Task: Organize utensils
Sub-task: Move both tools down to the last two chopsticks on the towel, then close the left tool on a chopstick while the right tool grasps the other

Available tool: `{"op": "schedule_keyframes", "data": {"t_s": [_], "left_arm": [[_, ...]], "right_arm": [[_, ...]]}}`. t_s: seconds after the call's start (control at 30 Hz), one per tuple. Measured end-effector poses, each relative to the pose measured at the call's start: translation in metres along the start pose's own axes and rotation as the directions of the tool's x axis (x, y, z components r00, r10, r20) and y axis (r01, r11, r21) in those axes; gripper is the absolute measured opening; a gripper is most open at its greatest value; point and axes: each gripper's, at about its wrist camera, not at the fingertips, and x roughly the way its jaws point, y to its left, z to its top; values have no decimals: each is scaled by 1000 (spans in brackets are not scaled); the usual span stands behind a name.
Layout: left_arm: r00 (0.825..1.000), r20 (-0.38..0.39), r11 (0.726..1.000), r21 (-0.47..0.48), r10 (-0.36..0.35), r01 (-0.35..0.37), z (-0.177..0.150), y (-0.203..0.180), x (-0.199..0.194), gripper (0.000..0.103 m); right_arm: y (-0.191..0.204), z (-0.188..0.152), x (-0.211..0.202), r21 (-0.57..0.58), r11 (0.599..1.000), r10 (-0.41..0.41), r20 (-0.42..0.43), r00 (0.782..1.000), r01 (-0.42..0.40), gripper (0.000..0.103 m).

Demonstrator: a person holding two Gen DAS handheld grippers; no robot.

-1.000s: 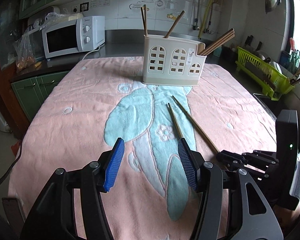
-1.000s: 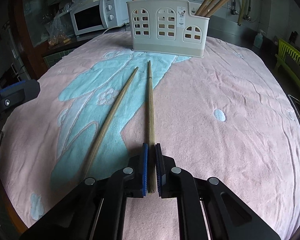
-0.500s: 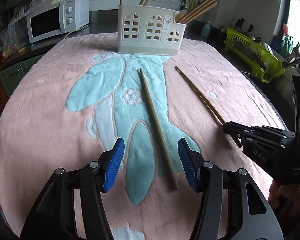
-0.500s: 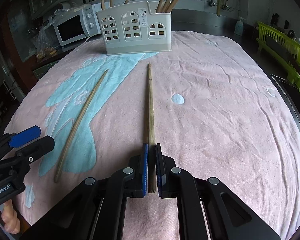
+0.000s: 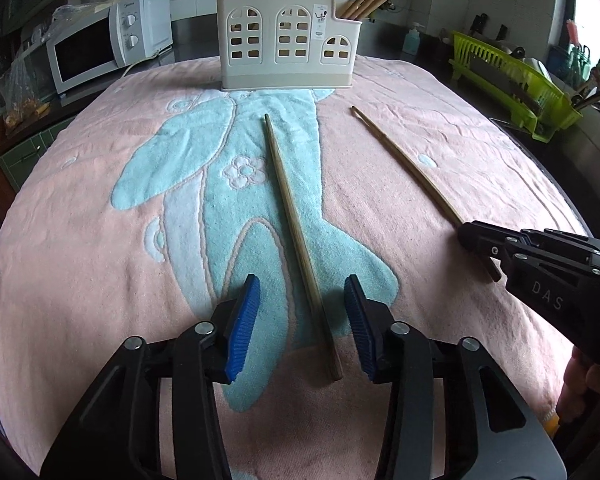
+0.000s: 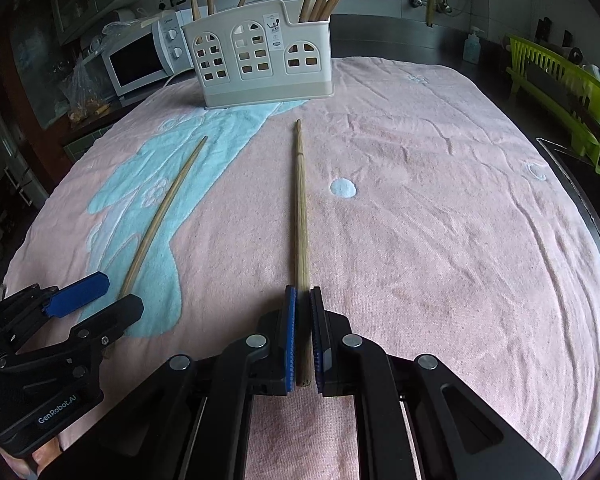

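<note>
Chopsticks lie before the utensil holder (image 5: 286, 40): right gripper (image 6: 303, 336) clamps one chopstick (image 6: 300, 216); left gripper (image 5: 300, 320), jaws apart, straddles the other chopstick (image 5: 296, 232).

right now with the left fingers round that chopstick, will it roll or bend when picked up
The left chopstick looks like stiff wood, so it probably won't bend. Thin and tapered, gripped near one end by the left gripper, it may droop or pivot. The towel likely stops rolling.

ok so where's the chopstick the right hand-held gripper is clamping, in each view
Left wrist: thin wooden chopstick lies right of centre, running diagonally into the right hand-held gripper.
Right wrist: centre, vertical, between the closed jaws.
Shared landmark: cream plastic utensil caddy.
</note>
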Motion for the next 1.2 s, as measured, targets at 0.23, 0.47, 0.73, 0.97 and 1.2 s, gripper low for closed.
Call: {"op": "schedule_keyframes", "data": {"t_s": [0.23, 0.47, 0.73, 0.97, 1.2], "left_arm": [[1000, -1, 1000, -3, 12, -12, 2, 7, -1, 23], [999, -5, 997, -56, -54, 53, 1, 18, 0, 23], [996, -1, 993, -82, -87, 87, 1, 22, 1, 26], [995, 0, 989, -111, -96, 96, 1, 24, 1, 27], [997, 2, 992, -102, -72, 72, 1, 20, 1, 25]], "right_arm": [[0, 0, 0, 2, 1000, 1, 0, 1000, -1, 7], [-1, 0, 0, 3, 1000, -1, 0, 1000, 1, 7], [-1, -1, 0, 13, 1000, 6, 6, 1000, -6, 7], [-1, -4, -1, 17, 1000, 10, 13, 1000, -10, 8], [0, -4, -1, 17, 1000, 10, 15, 1000, -10, 8]]}}
